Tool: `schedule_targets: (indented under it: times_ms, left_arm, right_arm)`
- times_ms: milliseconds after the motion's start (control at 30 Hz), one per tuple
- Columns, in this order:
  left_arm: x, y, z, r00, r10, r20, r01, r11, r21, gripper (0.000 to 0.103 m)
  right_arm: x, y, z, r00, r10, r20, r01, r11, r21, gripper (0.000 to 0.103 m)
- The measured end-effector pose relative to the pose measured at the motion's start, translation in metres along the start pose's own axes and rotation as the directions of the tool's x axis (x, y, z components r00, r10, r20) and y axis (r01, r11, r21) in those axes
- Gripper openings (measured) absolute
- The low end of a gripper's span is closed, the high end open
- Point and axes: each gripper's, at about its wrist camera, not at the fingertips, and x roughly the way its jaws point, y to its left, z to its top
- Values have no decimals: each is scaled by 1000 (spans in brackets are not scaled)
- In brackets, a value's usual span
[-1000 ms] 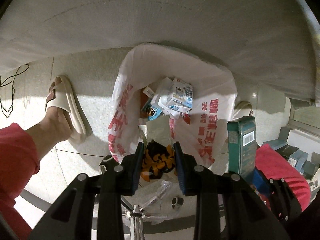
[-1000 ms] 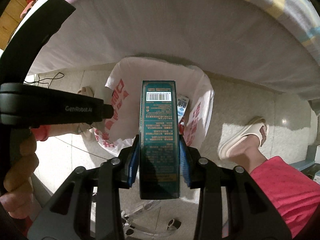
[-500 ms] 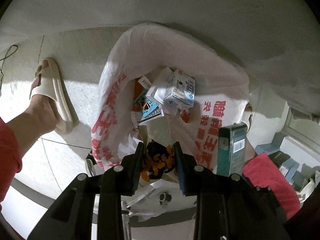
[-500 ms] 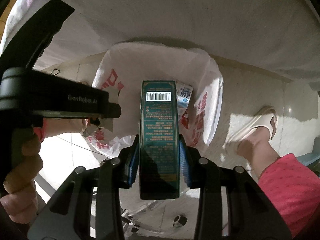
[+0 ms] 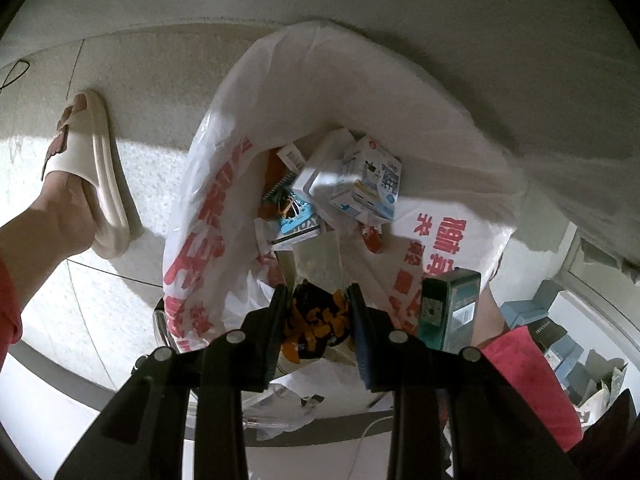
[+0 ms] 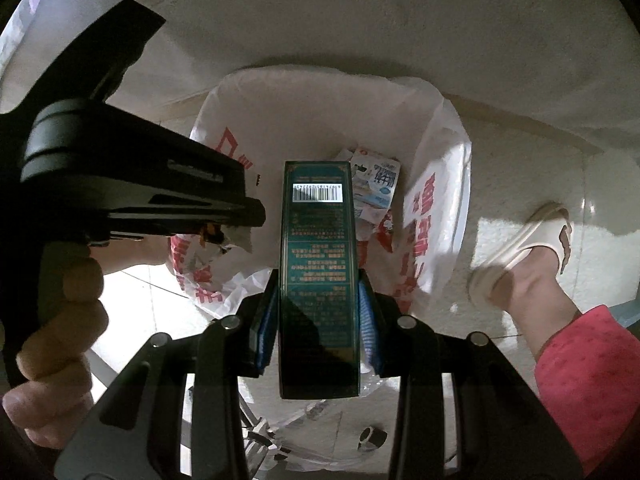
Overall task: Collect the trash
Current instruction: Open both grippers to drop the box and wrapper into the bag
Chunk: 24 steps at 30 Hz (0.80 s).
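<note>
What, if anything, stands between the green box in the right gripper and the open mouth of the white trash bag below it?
Nothing visible does. The green box, clamped in the right gripper, hangs directly over the open white trash bag, whose near rim the left gripper holds along with an orange-and-black wrapper. Only earlier trash, such as the milk carton, lies inside.

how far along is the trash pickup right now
Partly done. The white plastic bag already holds several cartons, including a blue and white milk carton. In hand: the right claw grips a green box over the bag's mouth, and the left claw pinches an orange and black wrapper. Left: dropping both in. More boxes sit at the right edge.
</note>
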Motion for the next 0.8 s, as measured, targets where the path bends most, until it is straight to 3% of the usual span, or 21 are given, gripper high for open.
schedule_targets:
  times_ms: [67, 133, 233, 333, 633, 800]
  left_arm:
    - [3, 0, 1, 1000, -4, -13, 4, 1000, -5, 33]
    - [4, 1, 2, 1000, 3, -20, -4, 1000, -7, 50]
    - [5, 1, 3, 999, 22, -27, -22, 1000, -4, 63]
    - [5, 1, 3, 999, 27, -27, -27, 1000, -9, 67]
    - [0, 2, 0, 999, 43, -13, -43, 999, 2, 73]
    - [-9, 3, -3, 996, 87, 17, -88, 996, 19, 74]
  right_arm:
    - [1, -2, 1, 1000, 7, -3, -7, 1000, 3, 36]
    - [1, 1, 1, 1000, 12, -2, -12, 1000, 5, 36]
    - [-1, -1, 2, 1000, 26, 1, -26, 1000, 11, 45]
    - [-2, -3, 3, 1000, 26, 7, -27, 999, 18, 54]
    - [-2, -1, 4, 1000, 28, 6, -29, 999, 42, 54]
    - [-8, -5, 4, 1000, 15, 23, -16, 998, 64, 63]
